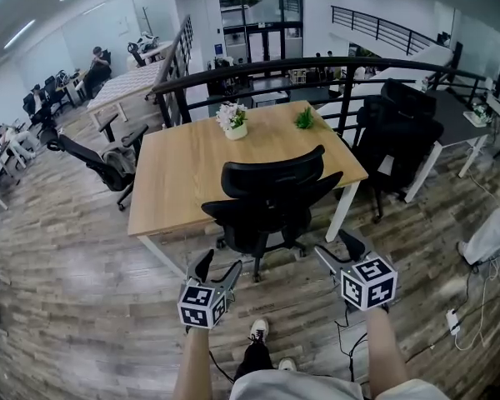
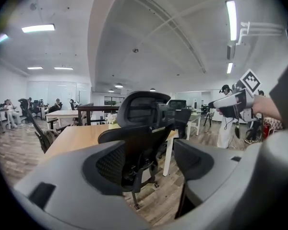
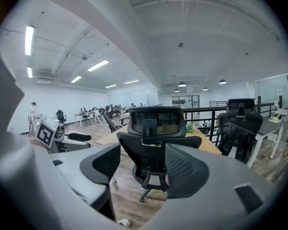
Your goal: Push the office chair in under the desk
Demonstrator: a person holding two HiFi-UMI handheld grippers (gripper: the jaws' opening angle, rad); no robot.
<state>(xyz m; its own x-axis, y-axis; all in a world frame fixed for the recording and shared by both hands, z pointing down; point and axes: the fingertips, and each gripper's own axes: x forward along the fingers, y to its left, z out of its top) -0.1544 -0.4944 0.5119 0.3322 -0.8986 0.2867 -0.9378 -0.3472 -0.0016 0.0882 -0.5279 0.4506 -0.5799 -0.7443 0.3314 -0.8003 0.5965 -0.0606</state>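
- The black chair (image 1: 267,198) stood at the near edge of the desk (image 1: 183,165), with its backrest facing the person.
- The left gripper (image 1: 219,267) was held out level just behind the chair's left side. Its jaws were spread and nothing was between them, and it was not touching the chair.
- The right gripper (image 1: 339,251) was held the same way behind the chair's right side, its jaws spread and empty.
- Both bare forearms (image 1: 196,361) reached forward side by side, and the grippers tipped slightly downward.
- A pot of white flowers (image 1: 232,120) and a small green plant (image 1: 305,119) sat at the desk's far edge.
- A dark railing (image 1: 258,69) ran behind the desk.
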